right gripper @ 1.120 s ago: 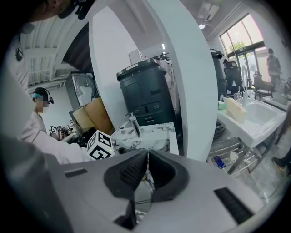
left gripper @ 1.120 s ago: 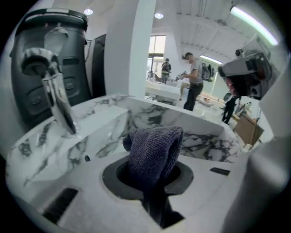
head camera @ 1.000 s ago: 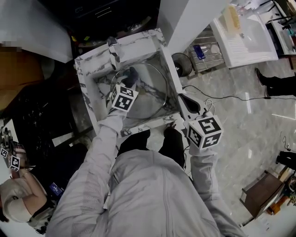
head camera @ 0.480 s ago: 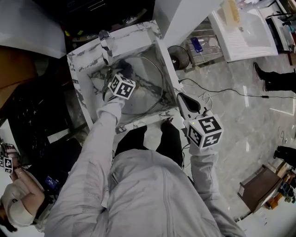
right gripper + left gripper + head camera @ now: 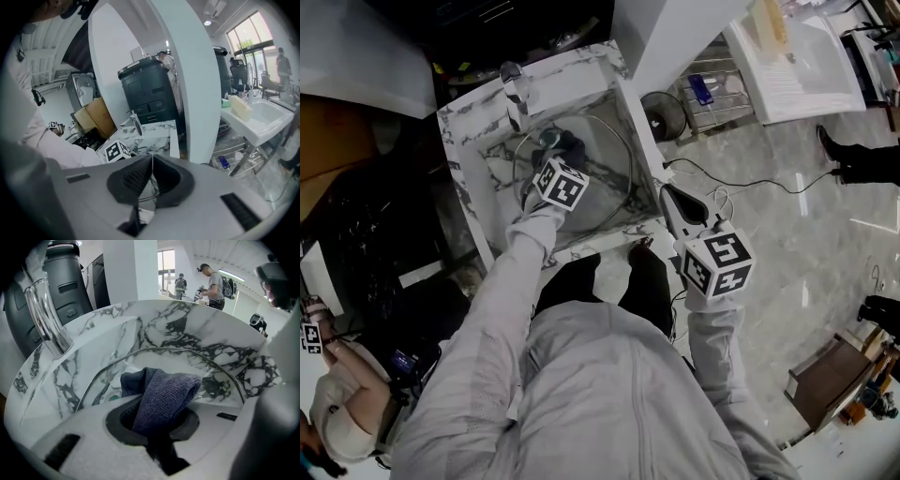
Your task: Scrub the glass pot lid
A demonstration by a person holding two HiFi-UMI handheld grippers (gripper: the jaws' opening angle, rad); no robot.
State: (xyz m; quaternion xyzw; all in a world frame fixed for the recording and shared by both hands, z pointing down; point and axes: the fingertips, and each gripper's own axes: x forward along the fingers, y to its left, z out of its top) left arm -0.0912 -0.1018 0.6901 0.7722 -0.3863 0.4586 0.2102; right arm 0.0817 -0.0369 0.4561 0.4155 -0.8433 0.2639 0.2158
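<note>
The glass pot lid [image 5: 605, 173] leans tilted inside the marble sink [image 5: 461, 183]; its metal rim [image 5: 187, 352] arcs across the left gripper view. My left gripper [image 5: 559, 150] is shut on a folded dark blue cloth [image 5: 166, 387], and the cloth [image 5: 563, 142] presses on the lid's glass near its upper left. The left gripper [image 5: 154, 423] shows only the cloth between its jaws. At the sink's right edge, my right gripper [image 5: 666, 194] is shut, its pads meeting on the lid's thin rim [image 5: 149, 193]. The right gripper [image 5: 151, 174] looks toward the sink.
A chrome faucet [image 5: 516, 89] stands at the sink's back edge. A white pillar [image 5: 675, 37] rises right of the sink. Beyond it are a white utility sink [image 5: 797, 66], a wire rack [image 5: 717, 103] and a floor cable [image 5: 750, 197]. A person [image 5: 337, 412] crouches at lower left.
My left gripper has slid the cloth a little to the right and down across the lid. The right gripper has stayed at the sink's right edge.
</note>
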